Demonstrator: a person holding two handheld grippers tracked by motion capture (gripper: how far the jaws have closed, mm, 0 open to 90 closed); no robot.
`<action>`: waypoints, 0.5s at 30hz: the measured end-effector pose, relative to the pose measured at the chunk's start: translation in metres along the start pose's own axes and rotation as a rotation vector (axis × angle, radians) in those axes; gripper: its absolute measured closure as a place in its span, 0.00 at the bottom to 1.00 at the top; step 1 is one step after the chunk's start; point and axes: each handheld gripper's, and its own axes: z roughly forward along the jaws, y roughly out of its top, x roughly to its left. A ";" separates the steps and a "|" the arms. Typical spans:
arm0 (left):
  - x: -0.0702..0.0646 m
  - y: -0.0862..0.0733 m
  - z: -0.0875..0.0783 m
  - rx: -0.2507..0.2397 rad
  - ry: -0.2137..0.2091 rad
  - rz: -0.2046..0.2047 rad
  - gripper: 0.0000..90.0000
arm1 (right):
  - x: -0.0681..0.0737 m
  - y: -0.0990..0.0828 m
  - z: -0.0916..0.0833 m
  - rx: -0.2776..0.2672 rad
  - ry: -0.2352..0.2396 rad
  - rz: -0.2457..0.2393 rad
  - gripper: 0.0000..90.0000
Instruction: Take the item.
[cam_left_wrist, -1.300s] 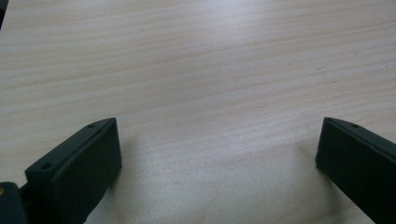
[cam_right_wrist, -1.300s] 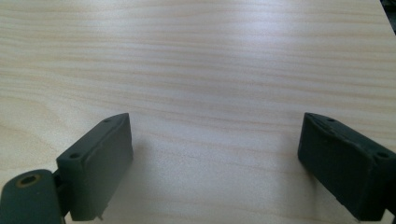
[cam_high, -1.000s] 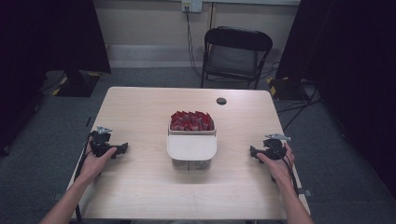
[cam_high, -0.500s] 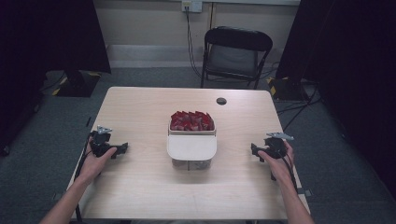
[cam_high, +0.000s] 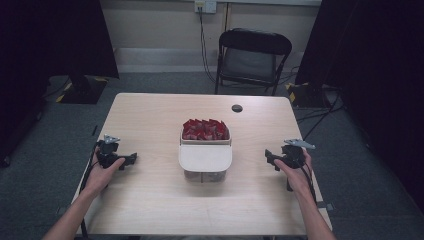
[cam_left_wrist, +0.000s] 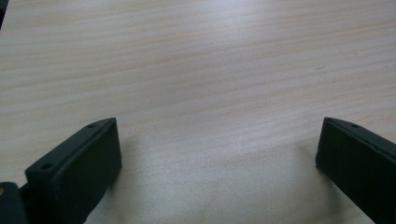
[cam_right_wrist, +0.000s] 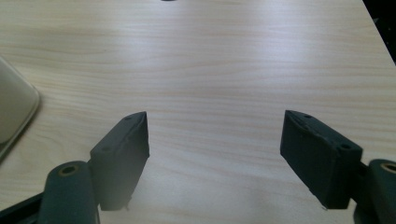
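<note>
A pale wood-grain rectangular table (cam_high: 150, 115) stands mid-frame on grey carpeted floor (cam_high: 360, 165). Behind it, top centre, a black folding metal chair (cam_high: 252, 60) faces a cream wall (cam_high: 160, 25) with a white socket (cam_high: 205, 6). Black curtains (cam_high: 50, 35) darken both upper corners.

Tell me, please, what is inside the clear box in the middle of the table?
The rear half of the clear box holds red packets, packed close together. A pale lid covers the front half, so what lies under it cannot be seen.
</note>
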 end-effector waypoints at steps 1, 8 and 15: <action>0.000 0.000 0.000 0.000 0.000 0.000 0.00 | 0.001 0.001 -0.001 -0.006 0.006 0.001 0.27; 0.000 0.000 0.000 0.000 0.000 0.000 0.00 | 0.006 0.006 -0.008 -0.040 0.054 0.005 0.33; 0.000 0.000 0.000 0.000 -0.001 0.000 0.00 | 0.012 0.009 -0.012 -0.059 0.076 0.002 0.36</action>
